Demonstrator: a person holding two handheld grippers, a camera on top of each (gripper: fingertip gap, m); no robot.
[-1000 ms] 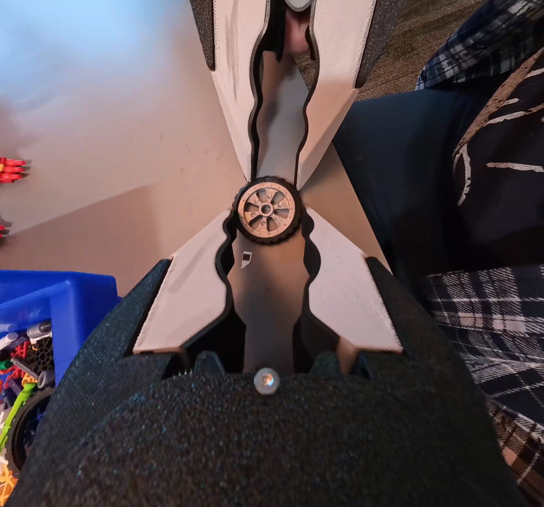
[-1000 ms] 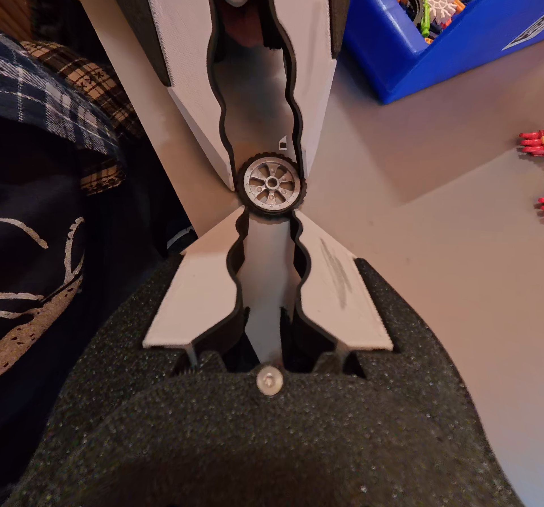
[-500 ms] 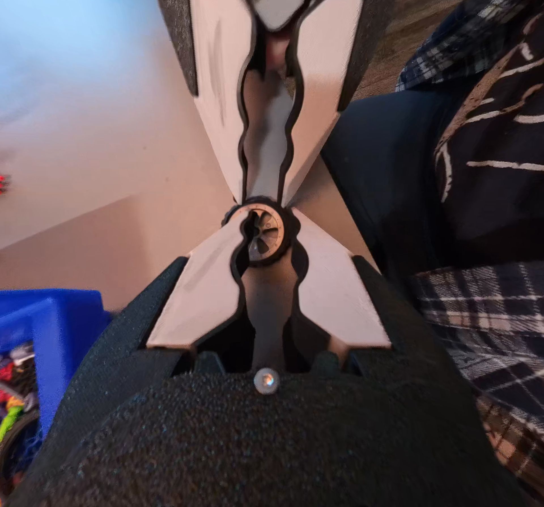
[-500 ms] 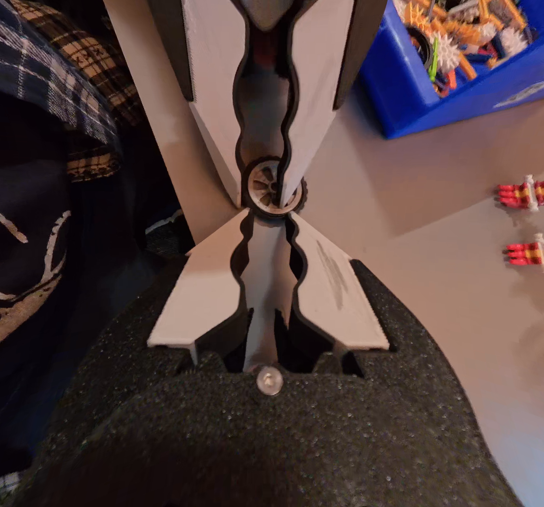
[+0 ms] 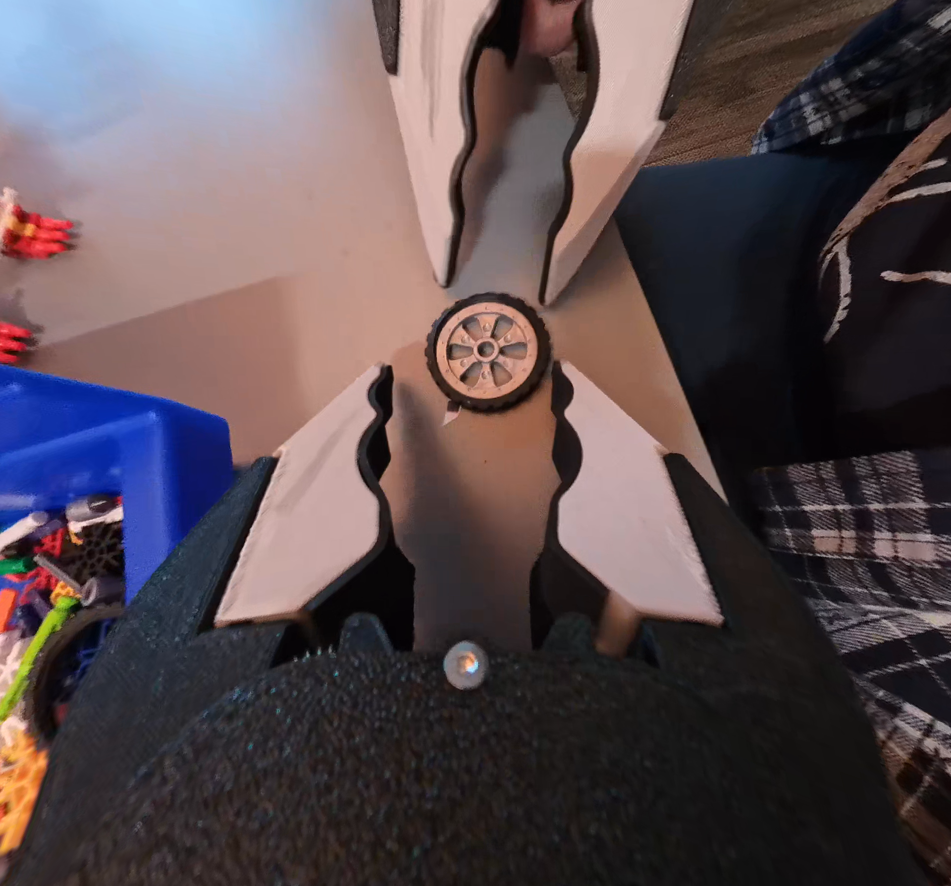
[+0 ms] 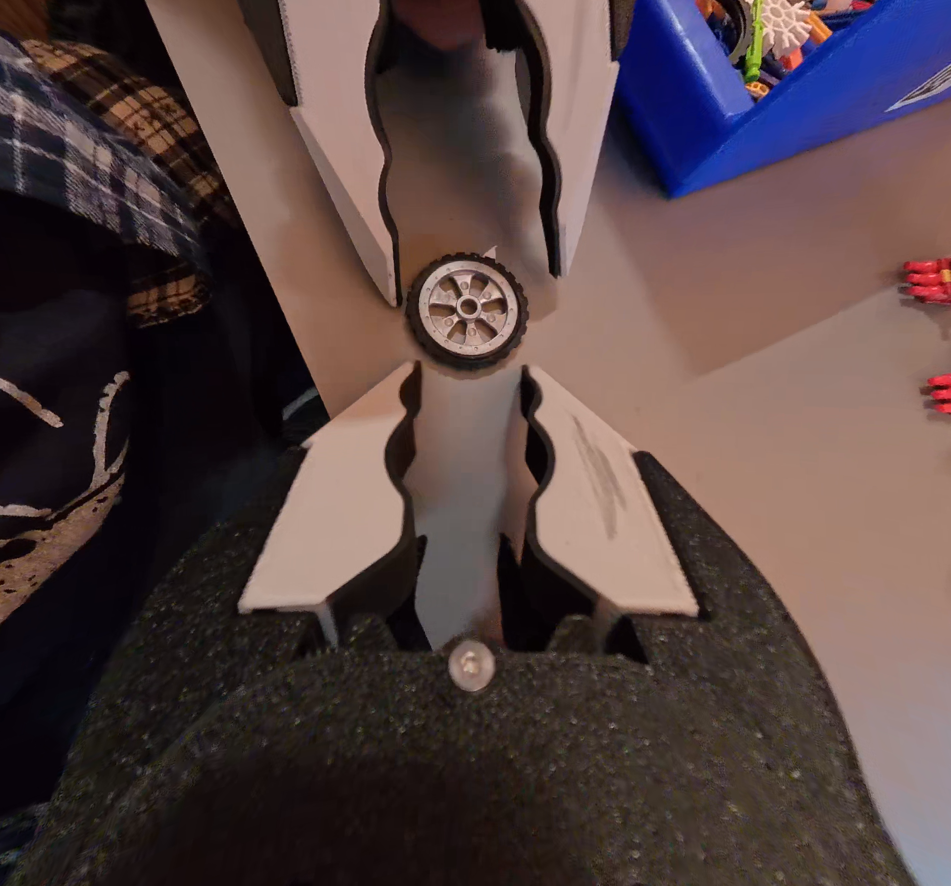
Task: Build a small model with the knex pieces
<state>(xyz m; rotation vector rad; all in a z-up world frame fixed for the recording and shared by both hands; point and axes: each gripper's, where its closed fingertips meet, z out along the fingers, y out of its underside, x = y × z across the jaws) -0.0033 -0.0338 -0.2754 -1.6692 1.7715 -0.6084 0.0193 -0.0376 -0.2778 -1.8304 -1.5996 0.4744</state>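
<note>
Left claw: left claw stands with its fingers apart, gripping nothing. The wheel sits just ahead of its tips, and its right-hand tip is close against the tyre; actual contact cannot be told.
Right claw: right claw is likewise spread and empty. It faces the left claw head-on from the far side of the wheel, its tips just short of the tyre.
Wheel: a small toy wheel with a black tyre and a grey spoked hub lies flat on the table, hub face up, between the two pairs of tips and near the table's front edge.
Table: a pale table with a tiny white fleck right beside the wheel.
Surroundings: a blue bin of mixed plastic building pieces lies off to the left claw's side. Small red pieces lie well apart on the table.
Person: a person in plaid clothing is at the table's edge.
Change noted: half a second earlier both claws were drawn in tight on the wheel, a finger covering part of the hub. Now both are spread and the whole hub face shows — the wheel is free of them.
</note>
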